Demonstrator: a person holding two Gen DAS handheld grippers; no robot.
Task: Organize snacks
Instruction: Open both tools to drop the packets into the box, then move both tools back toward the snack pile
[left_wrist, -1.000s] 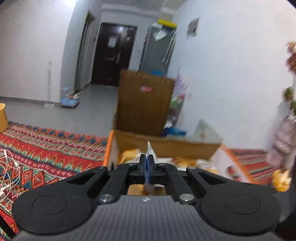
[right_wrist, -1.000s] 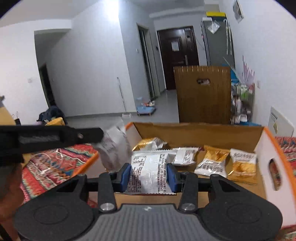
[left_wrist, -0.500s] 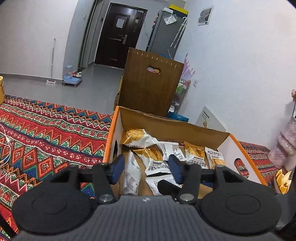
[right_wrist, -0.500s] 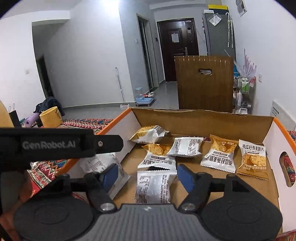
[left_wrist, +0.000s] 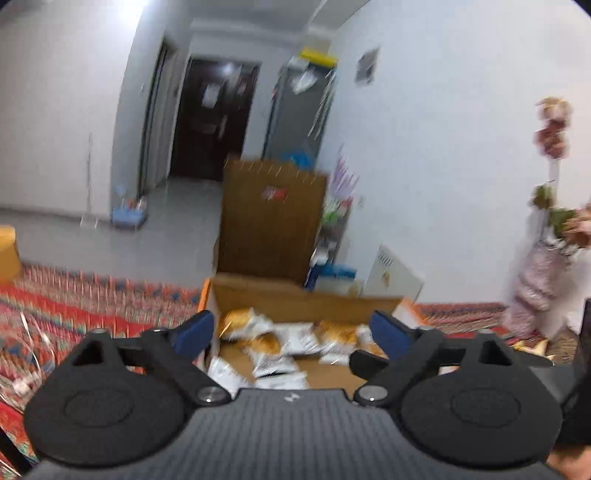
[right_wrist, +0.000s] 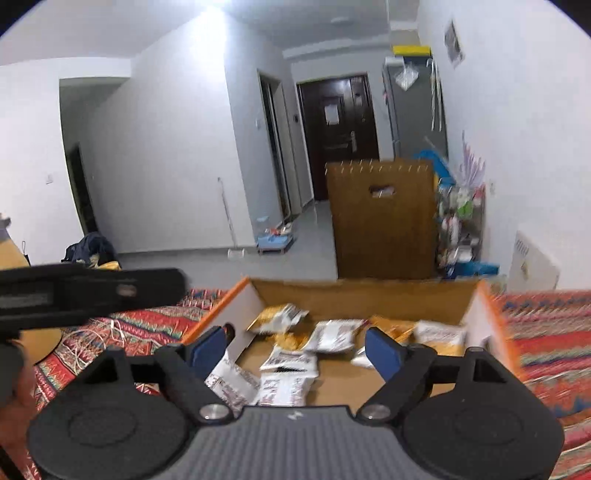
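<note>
An open cardboard box (left_wrist: 303, 299) with orange edges sits on the rug and holds several white and gold snack packets (left_wrist: 266, 343). My left gripper (left_wrist: 291, 332) hangs above the box's near end, its jaws opening wide, nothing between them. In the right wrist view the same box (right_wrist: 362, 295) shows the snack packets (right_wrist: 284, 387) lying loose on its floor. My right gripper (right_wrist: 295, 349) is also above the near end, jaws opening and empty. The left gripper's body (right_wrist: 92, 295) crosses that view as a black bar at the left. Both views are blurred.
A red patterned rug (right_wrist: 546, 332) surrounds the box, with white cables (right_wrist: 92, 339) on its left part. Behind the box stand a tall brown cardboard panel (right_wrist: 380, 221), a cluttered rack (right_wrist: 458, 221) and a grey fridge (right_wrist: 413, 110). Flowers (left_wrist: 550, 236) stand at the far right.
Both grippers let go of their white packets, which now lie in the box. Both opened wide and drew back and up from the box.
</note>
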